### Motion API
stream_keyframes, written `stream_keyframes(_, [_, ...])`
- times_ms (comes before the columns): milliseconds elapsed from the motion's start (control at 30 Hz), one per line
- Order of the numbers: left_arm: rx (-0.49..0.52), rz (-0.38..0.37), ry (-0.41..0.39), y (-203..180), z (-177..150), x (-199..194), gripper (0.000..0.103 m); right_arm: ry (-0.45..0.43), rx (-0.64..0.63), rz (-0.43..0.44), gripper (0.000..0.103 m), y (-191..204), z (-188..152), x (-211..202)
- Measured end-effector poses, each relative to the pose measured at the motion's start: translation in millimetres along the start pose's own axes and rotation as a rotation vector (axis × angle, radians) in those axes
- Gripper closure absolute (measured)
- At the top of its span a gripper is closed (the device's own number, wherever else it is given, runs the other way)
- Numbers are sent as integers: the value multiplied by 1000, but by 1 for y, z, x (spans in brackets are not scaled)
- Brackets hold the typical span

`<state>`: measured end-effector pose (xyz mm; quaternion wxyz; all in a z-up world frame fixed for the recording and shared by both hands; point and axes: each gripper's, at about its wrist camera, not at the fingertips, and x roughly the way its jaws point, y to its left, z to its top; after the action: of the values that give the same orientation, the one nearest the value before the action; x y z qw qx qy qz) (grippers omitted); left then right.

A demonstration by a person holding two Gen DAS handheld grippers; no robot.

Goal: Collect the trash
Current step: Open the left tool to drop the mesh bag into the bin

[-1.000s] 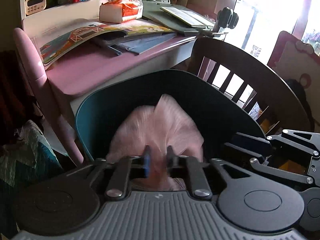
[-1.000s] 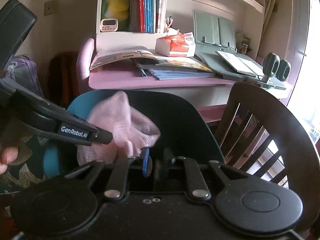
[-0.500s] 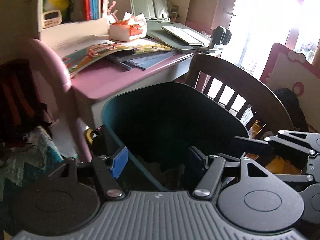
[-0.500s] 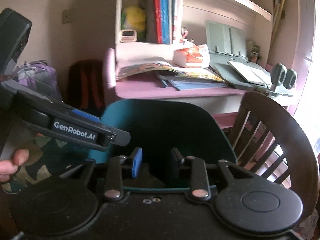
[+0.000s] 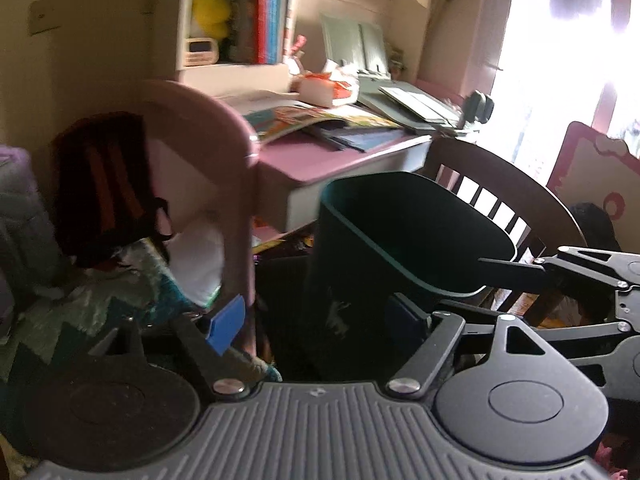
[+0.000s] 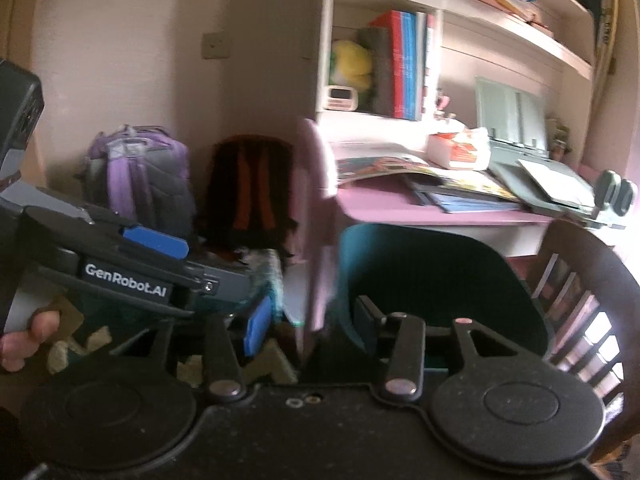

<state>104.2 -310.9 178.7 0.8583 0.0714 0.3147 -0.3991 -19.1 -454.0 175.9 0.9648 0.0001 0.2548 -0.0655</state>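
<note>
One dark teal plastic bin (image 5: 404, 236) – smooth-walled, with a rounded rim – stands on the floor just in front of the pink desk (image 5: 320, 156) and beside one dark wooden chair (image 5: 516, 184) with a slatted, arched back. What lies inside the bin cannot be made out from either view. The left gripper (image 5: 316, 318) hangs close to the near side of the bin, its jaws opening with nothing between the two blue pads (image 5: 224, 324). The right gripper (image 6: 308, 320) points toward the same bin (image 6: 432, 276), its jaws also opening and holding nothing – a person's fingers (image 6: 28, 336) show at the edge of the right wrist view, wrapped around the handle of the left tool. Two backpacks lean at the wall: one purple and grey (image 6: 140, 180), one black with orange stripes (image 6: 248, 188). Open picture books (image 6: 400, 164) and one tissue box (image 6: 456, 148) cover the desk (both views are blurred), and a yellow plush toy (image 6: 352, 64) sits on the shelf beside upright books (image 6: 404, 60).
</note>
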Motion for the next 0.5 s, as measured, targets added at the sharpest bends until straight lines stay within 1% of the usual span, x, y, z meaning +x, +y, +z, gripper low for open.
stream_keyframes(67, [-14,13,-9,13,-10,-13,23,-1,-3,33,53,12,-1,1])
stream_keyframes(133, [-33,28,-16,25,-19,-24,19,1,-3,78,52,25,-1,3])
stream_keyframes(300, [-75,59,-30,62,-43,-50,19,10,-3,181,50,61,-3,14])
stream_keyframes(367, [-92,86,-33,78,-53,-59,16,23,-1,227,49,76,-5,23])
stream_keyframes(500, [-134,138,-47,112,-75,-76,3,66,18,345,49,106,-8,50])
